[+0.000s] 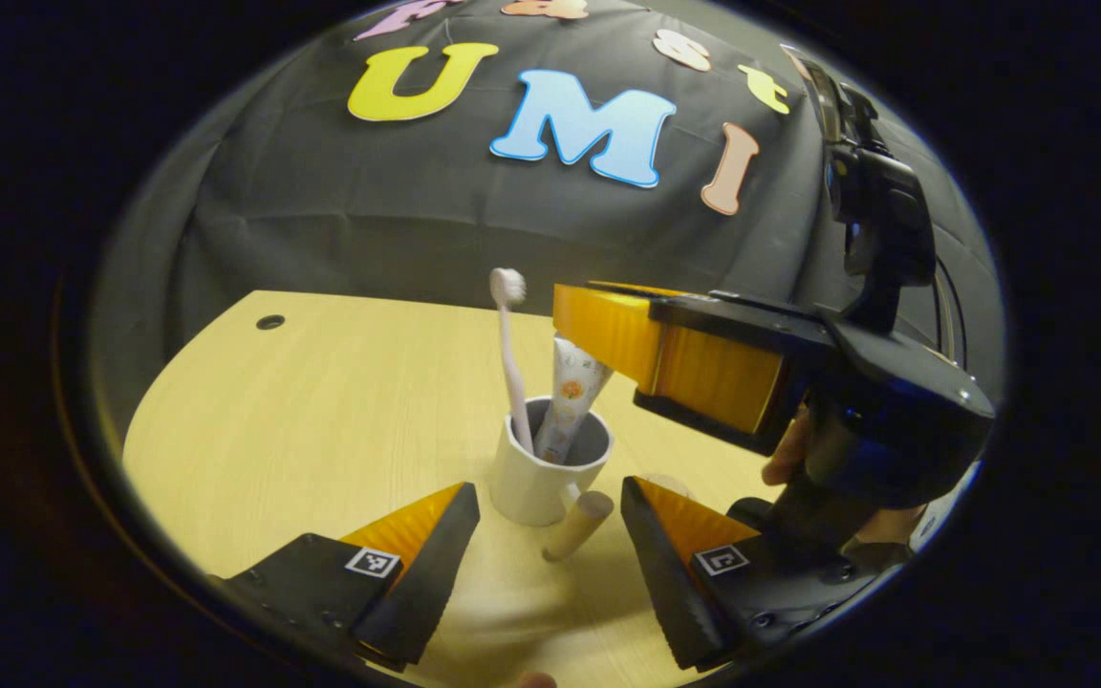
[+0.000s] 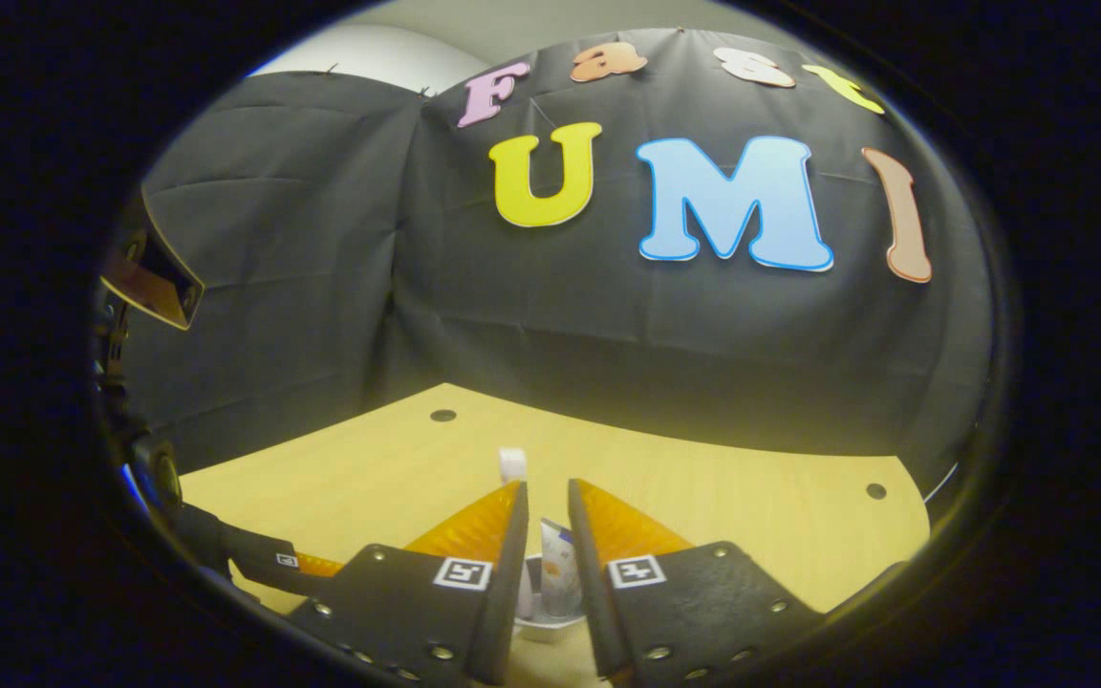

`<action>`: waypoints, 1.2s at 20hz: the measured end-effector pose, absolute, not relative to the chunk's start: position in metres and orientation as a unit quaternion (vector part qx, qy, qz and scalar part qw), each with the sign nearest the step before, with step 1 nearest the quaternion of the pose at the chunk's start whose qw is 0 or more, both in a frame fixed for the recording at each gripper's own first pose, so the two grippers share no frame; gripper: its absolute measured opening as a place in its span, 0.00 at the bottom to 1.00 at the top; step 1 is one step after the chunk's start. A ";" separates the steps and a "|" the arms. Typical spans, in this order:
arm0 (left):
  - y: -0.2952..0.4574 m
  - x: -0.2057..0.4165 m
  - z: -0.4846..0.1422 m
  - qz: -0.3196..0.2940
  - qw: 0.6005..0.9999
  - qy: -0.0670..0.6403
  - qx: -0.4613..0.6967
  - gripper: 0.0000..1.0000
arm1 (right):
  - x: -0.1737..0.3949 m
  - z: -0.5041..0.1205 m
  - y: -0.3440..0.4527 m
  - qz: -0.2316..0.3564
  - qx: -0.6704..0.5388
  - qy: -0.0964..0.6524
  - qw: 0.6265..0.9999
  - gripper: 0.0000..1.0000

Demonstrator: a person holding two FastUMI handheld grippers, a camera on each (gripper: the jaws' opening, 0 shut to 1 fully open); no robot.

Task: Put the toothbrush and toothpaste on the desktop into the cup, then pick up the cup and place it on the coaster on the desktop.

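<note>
A white cup (image 1: 536,483) with a wooden handle (image 1: 577,526) stands on the wooden desktop (image 1: 321,430). In it a toothbrush (image 1: 512,363) stands upright with its head up, and a printed toothpaste tube (image 1: 570,397) leans to the right. My right gripper (image 1: 598,330) reaches in from the right and holds the tube's top end. In the right gripper view, the tube (image 2: 558,564) sits in the narrow gap of the right gripper (image 2: 548,492), with the cup (image 2: 550,626) below. My left gripper (image 1: 546,511) is open, its fingers on either side of the cup's handle without touching it.
A hand (image 1: 785,454) holds the right gripper's body at the right. The booth's cloth wall (image 1: 417,220) rises behind the desk. Small holes (image 2: 442,415) mark the desktop near its far edge. One left gripper finger (image 2: 307,566) shows at the left.
</note>
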State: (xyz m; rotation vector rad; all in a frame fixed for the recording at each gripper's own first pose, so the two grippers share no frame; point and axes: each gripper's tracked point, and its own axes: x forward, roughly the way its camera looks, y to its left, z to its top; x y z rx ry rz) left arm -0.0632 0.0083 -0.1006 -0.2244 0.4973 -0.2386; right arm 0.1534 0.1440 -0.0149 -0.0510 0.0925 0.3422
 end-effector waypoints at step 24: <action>-0.025 -0.030 -0.151 -0.097 0.900 0.416 -0.091 0.95 | 0.093 0.049 0.001 0.036 -0.003 0.031 0.999 0.88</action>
